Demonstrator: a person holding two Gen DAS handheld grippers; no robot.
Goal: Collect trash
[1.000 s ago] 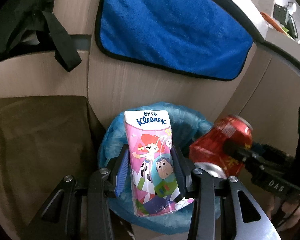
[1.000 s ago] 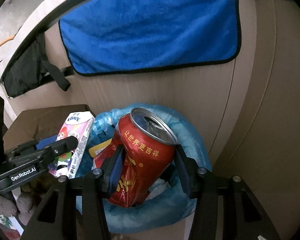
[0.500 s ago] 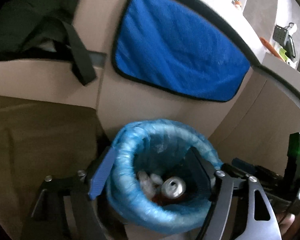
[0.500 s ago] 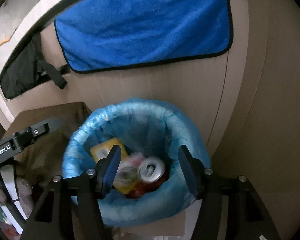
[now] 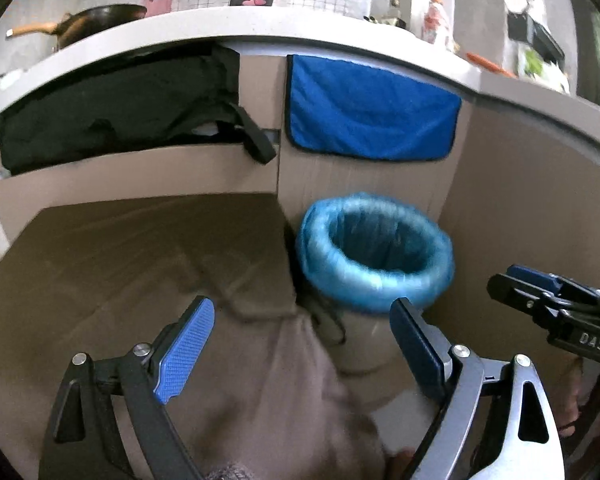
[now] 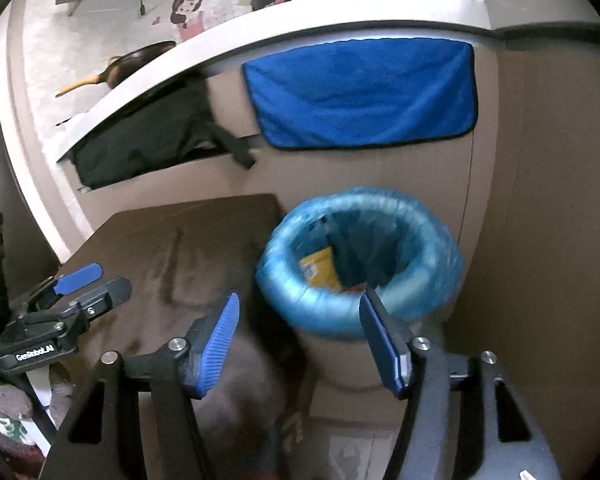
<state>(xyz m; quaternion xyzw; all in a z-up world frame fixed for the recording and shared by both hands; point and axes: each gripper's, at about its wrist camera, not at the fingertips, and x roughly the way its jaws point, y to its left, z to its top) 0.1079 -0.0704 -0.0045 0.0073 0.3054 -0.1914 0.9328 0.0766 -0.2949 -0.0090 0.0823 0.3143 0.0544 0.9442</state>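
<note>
A bin lined with a blue bag (image 5: 364,288) stands against the cabinet; in the right wrist view its rim (image 6: 440,272) is blurred. A yellow wrapper (image 6: 318,266) and a scrap of red show inside. My left gripper (image 5: 302,308) hangs short of the bin, its jaws opening wide with nothing between them. My right gripper (image 6: 299,298) is also back from the bin, jaws opening and empty. Each gripper shows in the other's view: the right gripper (image 5: 540,292) at the right edge, the left gripper (image 6: 84,284) at the left.
A blue cloth (image 5: 372,116) hangs on the cabinet front above the bin. A black bag (image 5: 120,108) fills the recess to the left. A brown cushioned surface (image 5: 120,260) lies left of the bin. A pan (image 5: 96,20) sits on the counter above.
The left gripper let go of the Kleenex pack and the right let go of the red can over the bin. Both grippers then pulled back and up, jaws wider.
</note>
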